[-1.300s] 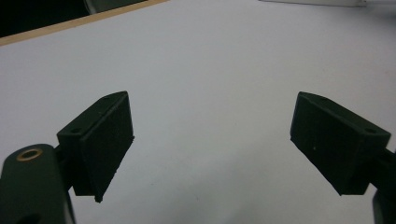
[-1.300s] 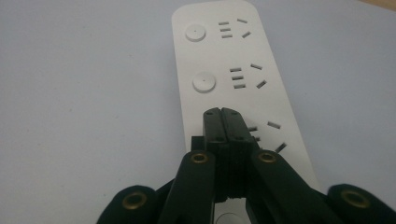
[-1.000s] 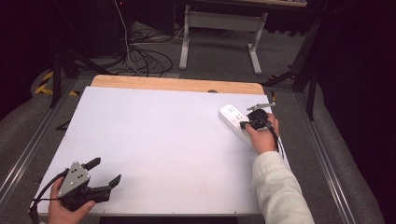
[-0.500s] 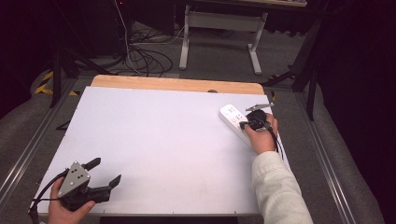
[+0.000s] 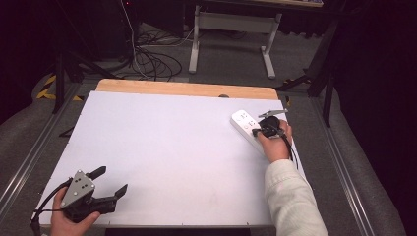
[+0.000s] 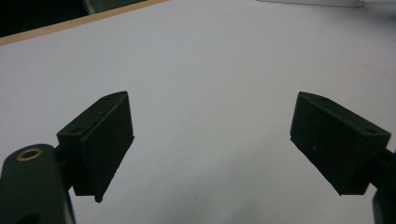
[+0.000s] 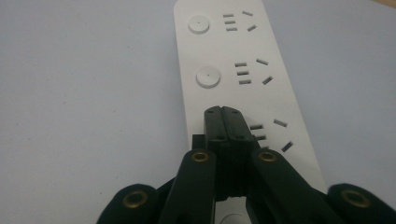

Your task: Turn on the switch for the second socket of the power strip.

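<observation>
The right gripper [image 7: 223, 112] has its two black jaws pressed flat together with nothing between them, their joined tip set down on the white power strip [image 7: 233, 65], where one of its round switch buttons [image 7: 208, 77] would sit in the row beside the third set of socket slots. Whether the tip is pushing or just resting there, I cannot tell.

In the right gripper view the strip runs away from the jaws toward the top of the frame, two more round buttons lying straight ahead along its long axis, each beside its own sockets. Any next press looks like a short slide forward along that line.

In the high view the strip [image 5: 244, 123] lies at the right middle of the frame, angled on the white table [image 5: 162, 142], with the right gripper [image 5: 265, 129] over its nearer end. The left gripper [image 5: 110, 181], jaws spread wide and empty, sits at the lower left, well apart, so the right hand is clearly the nearer one. No containers are in sight.
</observation>
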`<move>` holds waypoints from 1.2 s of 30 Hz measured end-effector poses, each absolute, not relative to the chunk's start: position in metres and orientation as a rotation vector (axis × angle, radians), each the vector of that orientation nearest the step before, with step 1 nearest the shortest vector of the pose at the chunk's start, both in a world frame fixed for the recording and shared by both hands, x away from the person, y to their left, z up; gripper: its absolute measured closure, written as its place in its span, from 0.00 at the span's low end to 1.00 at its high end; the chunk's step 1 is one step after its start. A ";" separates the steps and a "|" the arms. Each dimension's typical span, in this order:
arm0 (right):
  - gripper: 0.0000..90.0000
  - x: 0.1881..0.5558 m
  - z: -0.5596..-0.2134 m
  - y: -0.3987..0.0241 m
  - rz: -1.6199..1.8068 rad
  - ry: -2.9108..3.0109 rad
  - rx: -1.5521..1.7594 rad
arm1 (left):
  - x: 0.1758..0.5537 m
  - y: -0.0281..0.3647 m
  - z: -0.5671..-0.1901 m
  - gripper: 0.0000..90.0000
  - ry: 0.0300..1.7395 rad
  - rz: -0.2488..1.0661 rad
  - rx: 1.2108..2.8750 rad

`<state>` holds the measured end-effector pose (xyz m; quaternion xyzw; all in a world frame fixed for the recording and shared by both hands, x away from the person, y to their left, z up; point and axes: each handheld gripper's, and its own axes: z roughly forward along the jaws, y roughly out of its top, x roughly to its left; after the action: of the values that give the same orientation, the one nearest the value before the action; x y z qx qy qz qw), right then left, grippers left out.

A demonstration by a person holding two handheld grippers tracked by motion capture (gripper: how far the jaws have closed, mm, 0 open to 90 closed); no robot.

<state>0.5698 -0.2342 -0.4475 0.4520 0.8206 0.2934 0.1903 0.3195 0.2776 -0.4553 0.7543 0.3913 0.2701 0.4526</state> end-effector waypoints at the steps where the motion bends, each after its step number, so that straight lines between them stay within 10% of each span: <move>1: 1.00 0.570 -0.447 -0.234 0.822 2.308 1.268 | 0.320 0.278 -0.455 0.15 0.966 0.667 1.864; 36: 1.00 0.561 -0.428 -0.225 0.901 2.280 1.174 | 0.320 0.277 -0.455 0.15 0.962 0.667 1.865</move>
<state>0.5610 -0.2248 -0.4285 0.4221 0.8201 0.3240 0.2102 0.3201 0.2769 -0.4552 0.7551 0.3895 0.2702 0.4529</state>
